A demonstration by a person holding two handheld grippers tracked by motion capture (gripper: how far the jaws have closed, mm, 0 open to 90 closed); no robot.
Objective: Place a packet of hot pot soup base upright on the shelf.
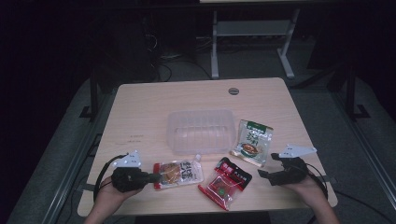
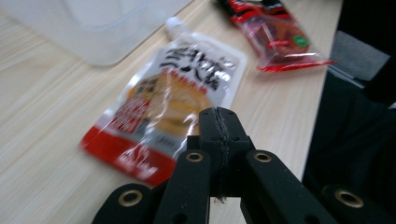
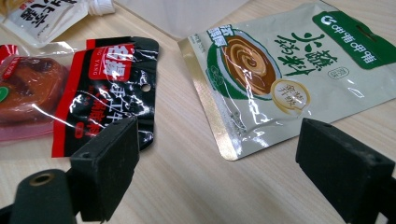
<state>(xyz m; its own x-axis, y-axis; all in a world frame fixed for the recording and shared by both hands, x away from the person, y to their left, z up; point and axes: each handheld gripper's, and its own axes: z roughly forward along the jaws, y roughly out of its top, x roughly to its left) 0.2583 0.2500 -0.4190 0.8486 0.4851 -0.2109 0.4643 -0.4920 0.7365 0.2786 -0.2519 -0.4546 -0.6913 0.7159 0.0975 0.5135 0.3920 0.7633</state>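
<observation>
My left gripper (image 2: 219, 122): clenched empty, tip over the spouted pouch (image 2: 180, 88).
My right gripper (image 3: 219, 154): released, green sachet (image 3: 285, 70) ahead.

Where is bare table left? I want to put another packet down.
Free: the far strip beyond the clear tub, and the left side beside it. Crowded: the near edge, where the white pouch, red packet and green packet lie between both grippers.

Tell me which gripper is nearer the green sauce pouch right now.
Right. The right gripper sits just right of and below the green sauce pouch, jaws open. The left gripper is across the table at the white spouted pouch, jaws shut.
</observation>
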